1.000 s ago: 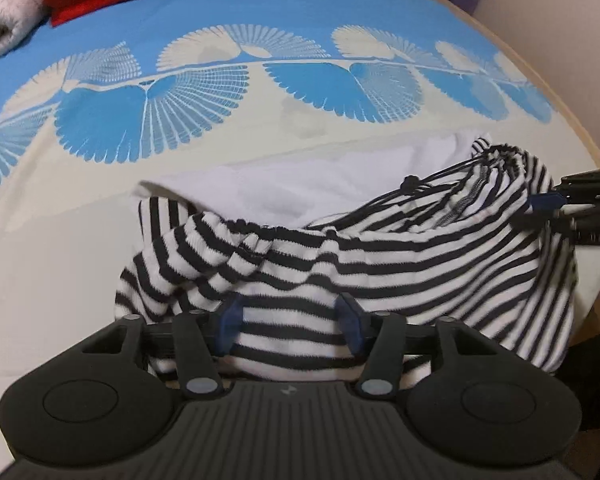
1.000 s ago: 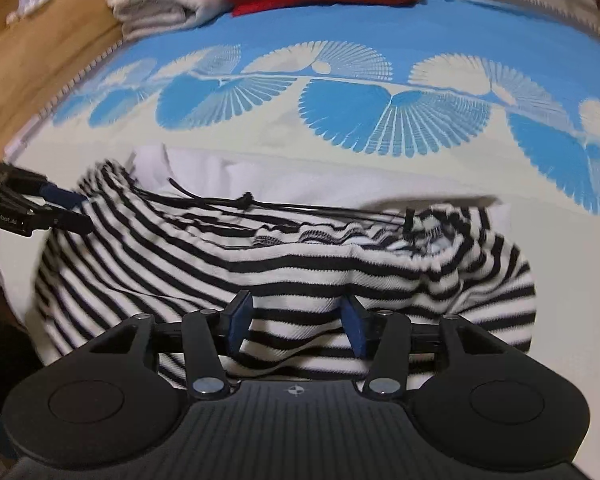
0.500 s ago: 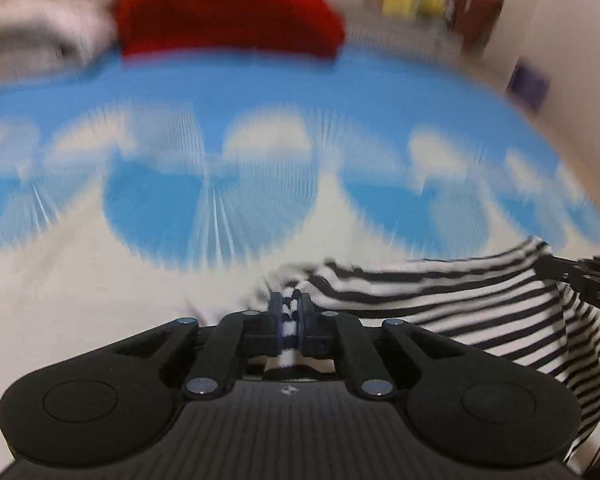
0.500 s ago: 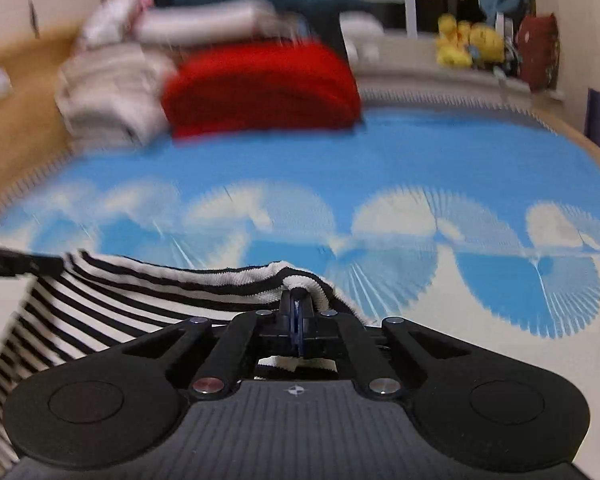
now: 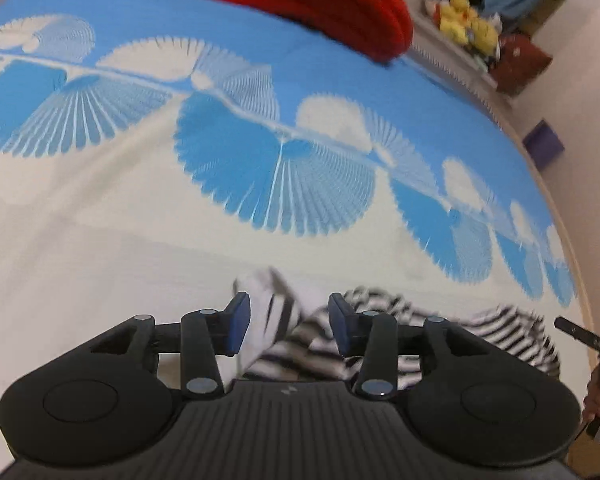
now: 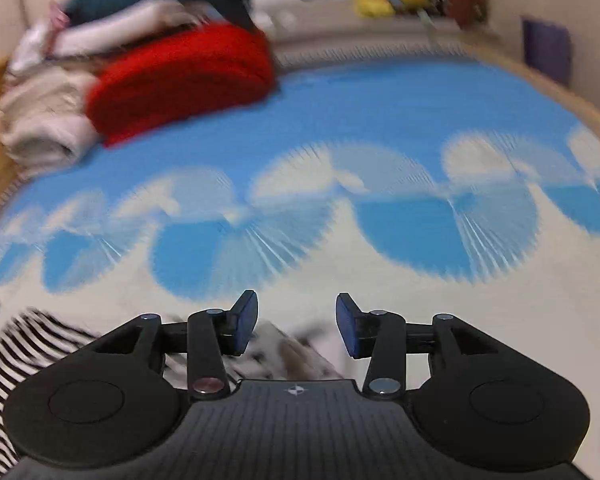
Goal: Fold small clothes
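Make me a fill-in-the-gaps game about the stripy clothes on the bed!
1. The stripy garment has black and ______ stripes.
2. The folded blanket at the far end of the bedspread is ______.
3. The jaws of the left gripper have just been opening and now stand ______.
4. The soft toys on the ledge beyond the bed are ______.

Missing words: white; red; open; yellow
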The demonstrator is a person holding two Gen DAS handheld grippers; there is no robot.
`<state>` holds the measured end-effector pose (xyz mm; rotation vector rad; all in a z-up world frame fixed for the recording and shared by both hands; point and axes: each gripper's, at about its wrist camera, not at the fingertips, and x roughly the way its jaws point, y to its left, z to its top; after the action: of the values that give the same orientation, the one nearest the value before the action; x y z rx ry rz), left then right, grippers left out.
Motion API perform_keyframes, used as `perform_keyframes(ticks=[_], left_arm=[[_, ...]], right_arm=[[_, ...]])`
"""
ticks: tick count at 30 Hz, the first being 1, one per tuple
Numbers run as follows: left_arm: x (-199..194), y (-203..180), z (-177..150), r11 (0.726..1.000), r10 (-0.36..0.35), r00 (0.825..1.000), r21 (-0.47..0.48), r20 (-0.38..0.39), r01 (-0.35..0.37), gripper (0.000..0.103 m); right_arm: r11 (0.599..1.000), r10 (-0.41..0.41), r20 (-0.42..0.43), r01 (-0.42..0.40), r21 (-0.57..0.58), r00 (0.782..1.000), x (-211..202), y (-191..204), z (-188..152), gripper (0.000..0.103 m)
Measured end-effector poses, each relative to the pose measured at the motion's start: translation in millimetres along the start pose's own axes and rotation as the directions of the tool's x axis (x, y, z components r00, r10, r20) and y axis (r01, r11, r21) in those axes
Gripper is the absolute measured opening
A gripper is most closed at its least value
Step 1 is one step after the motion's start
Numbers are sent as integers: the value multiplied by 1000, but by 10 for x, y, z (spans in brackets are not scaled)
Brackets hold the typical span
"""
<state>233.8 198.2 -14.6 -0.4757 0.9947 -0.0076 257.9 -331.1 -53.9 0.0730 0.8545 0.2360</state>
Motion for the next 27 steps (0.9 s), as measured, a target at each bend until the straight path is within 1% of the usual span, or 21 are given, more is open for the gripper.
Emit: perform_keyframes(ticks=[2,3,5,7,10,11,12,13,14,15,16,17,18,19,20,21,22,23,24,26,27], left_arm=[[79,-40,-13,999,3,1000,33,-22,-2,61],[107,-73,-24,999,0,1000,47,-28,1,63],[157,-133,-55,998,-15,999,67,-43,18,63],[202,-184,-89,996,-20,998,89,-57,25,63],[291,-274,-146,990,12,997,139,-70,-2,63],[318,-288,-153,989,22,997,150,-71,-11,60],[340,-288,-162,987,28,997,157,-71,-17,54],[355,-290,-157,986,27,997,164,-72,-15,32],[360,-285,-146,986,18,997,169,-72,-6,4],[331,-281,-123,985,14,998,170,-56,-4,4],[267,-285,-88,985,19,1000,173,-14,-16,4],[170,-285,-46,985,18,999,169,40,-24,4],[58,-276,-2,989,7,995,149,104,-22,3],[-40,-278,25,990,5,987,137,162,-28,3],[-115,-300,41,989,16,975,138,222,-47,4],[-146,-327,51,988,31,964,140,263,-69,4],[-129,-345,57,987,45,960,137,275,-85,4],[-70,-367,57,985,66,961,138,268,-106,4],[22,-392,48,980,91,966,150,244,-130,4],[290,-433,5,967,142,977,189,159,-171,4],[453,-434,-24,961,166,982,209,94,-183,5]], right_arm=[[1000,6,-63,-7,-17,998,100,-49,-57,48],[1000,3,-82,-5,-23,997,142,-53,-71,50],[999,-2,-116,-3,-37,993,223,-36,-119,51],[999,-1,-131,-4,-38,991,280,3,-143,51],[999,2,-134,-8,-43,991,355,60,-125,51],[999,6,-134,-13,-47,991,360,74,-127,50],[998,6,-137,-13,-55,991,372,91,-117,45],[998,8,-144,-17,-64,990,387,110,-110,38],[997,15,-156,-26,-72,988,400,132,-106,16],[997,15,-150,-26,-75,989,395,146,-85,3],[997,9,-118,-18,-76,993,356,168,-46,3],[998,8,-53,-11,-60,999,263,181,26,3],[999,25,9,-25,-22,1000,165,174,104,3],[999,46,77,-47,16,996,67,163,167,3],[997,64,152,-70,37,986,-23,169,225,3],[997,66,200,-74,37,978,-57,189,263,3],[998,53,216,-61,33,975,-32,216,289,3],[999,25,204,-32,32,979,56,251,300,3],[1000,-1,177,-4,28,984,157,276,301,3],[997,-80,95,82,-16,992,430,337,260,3],[991,-118,56,121,-49,991,562,364,233,3]])
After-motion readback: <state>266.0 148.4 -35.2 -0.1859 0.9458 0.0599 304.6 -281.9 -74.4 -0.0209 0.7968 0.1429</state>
